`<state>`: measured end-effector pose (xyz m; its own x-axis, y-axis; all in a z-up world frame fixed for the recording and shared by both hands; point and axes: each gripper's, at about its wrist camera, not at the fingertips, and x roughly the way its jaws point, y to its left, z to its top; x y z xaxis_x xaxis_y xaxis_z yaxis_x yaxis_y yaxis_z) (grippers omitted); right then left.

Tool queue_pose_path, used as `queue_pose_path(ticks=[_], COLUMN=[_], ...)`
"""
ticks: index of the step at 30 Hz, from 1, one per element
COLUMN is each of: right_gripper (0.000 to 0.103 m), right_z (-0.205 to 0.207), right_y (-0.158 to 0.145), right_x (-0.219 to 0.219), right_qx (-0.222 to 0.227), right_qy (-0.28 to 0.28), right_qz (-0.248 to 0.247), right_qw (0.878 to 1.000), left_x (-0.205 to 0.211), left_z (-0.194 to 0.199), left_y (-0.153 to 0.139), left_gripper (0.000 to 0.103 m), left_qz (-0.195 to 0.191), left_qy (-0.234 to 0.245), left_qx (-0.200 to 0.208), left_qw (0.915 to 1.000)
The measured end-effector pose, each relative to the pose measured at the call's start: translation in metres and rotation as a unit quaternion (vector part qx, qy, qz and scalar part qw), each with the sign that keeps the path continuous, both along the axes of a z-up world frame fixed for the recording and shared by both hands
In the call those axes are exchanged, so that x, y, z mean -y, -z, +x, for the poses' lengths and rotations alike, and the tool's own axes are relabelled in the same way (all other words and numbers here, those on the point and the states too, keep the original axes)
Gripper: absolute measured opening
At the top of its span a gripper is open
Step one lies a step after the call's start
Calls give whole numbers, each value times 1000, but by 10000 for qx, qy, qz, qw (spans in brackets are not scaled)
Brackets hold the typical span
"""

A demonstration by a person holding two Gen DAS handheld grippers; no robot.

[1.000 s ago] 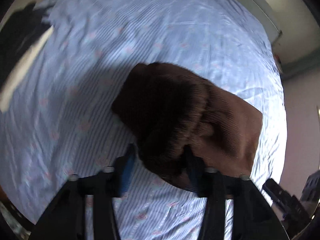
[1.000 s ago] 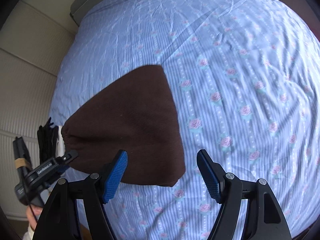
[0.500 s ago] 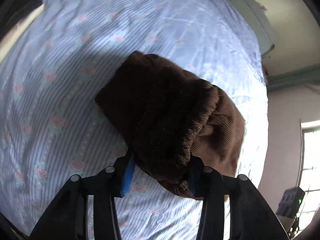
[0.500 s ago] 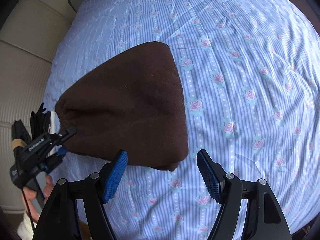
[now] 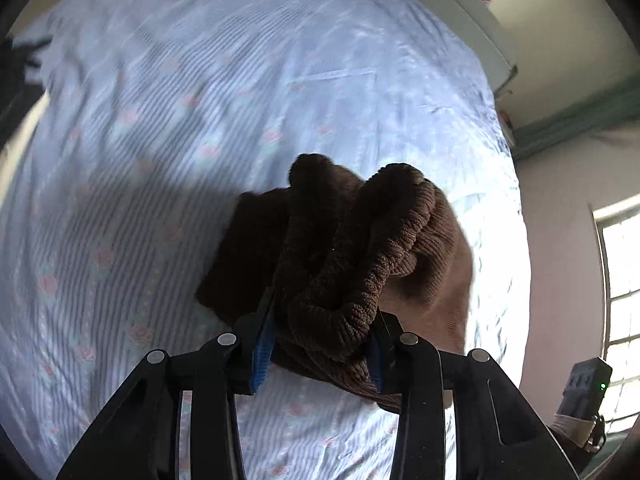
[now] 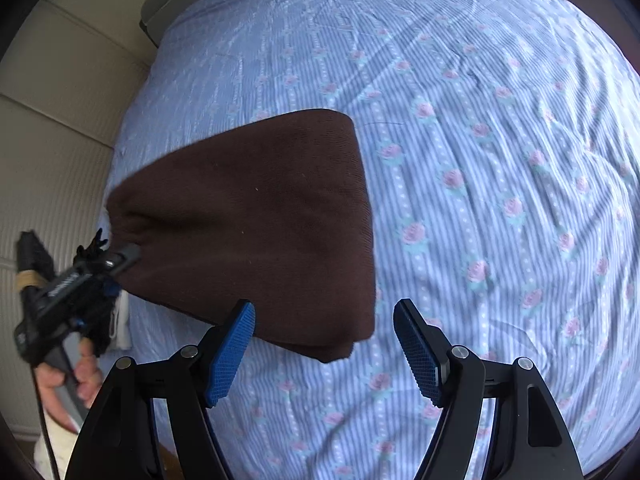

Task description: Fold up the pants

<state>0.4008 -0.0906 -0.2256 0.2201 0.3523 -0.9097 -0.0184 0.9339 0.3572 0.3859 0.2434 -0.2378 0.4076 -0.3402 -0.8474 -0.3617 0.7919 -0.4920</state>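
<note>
The brown knit pants (image 6: 256, 216) are folded into a compact bundle and held above the bed. My left gripper (image 5: 320, 332) is shut on the thick ribbed end of the pants (image 5: 352, 264), which bunches between its jaws. In the right wrist view the left gripper (image 6: 100, 268) grips the bundle's left end. My right gripper (image 6: 324, 344) is open and empty, just below the bundle's near edge, touching nothing.
A blue striped sheet with pink roses (image 6: 480, 160) covers the bed (image 5: 160, 120). A cream panelled wall (image 6: 52, 140) runs along the left. A window (image 5: 620, 300) and a pale wall are at the right. Dark cloth (image 5: 16, 80) lies at the far left edge.
The left gripper has lifted and tilted with the pants, so the ribbed end now bunches up higher between its jaws. The right gripper stays open with the bundle's edge nearer its fingers.
</note>
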Motion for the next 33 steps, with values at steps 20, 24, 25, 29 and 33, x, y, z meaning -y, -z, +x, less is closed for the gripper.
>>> queue_pose_path(ticks=[20, 24, 25, 29, 33], right_gripper=[73, 73, 73, 73, 73], right_z=[38, 43, 42, 48, 55], right_y=[48, 57, 59, 67, 78], right_x=[-6, -15, -20, -28, -30], right_qx=[-28, -27, -15, 13, -65], right_qy=[150, 39, -7, -180, -144], right_qz=[-122, -136, -151, -195, -98], right_qw=[9998, 9999, 9999, 9996, 9998], left_x=[-17, -27, -29, -35, -36], left_z=[11, 6, 3, -5, -10], left_y=[41, 60, 65, 76, 82], left_gripper=[87, 87, 87, 87, 87], left_qz=[202, -233, -326, -665, -853], left_qy=[300, 28, -36, -239, -306], left_qx=[-306, -367, -378, -331, -289], left_qw=[9989, 9991, 9987, 9970, 9955])
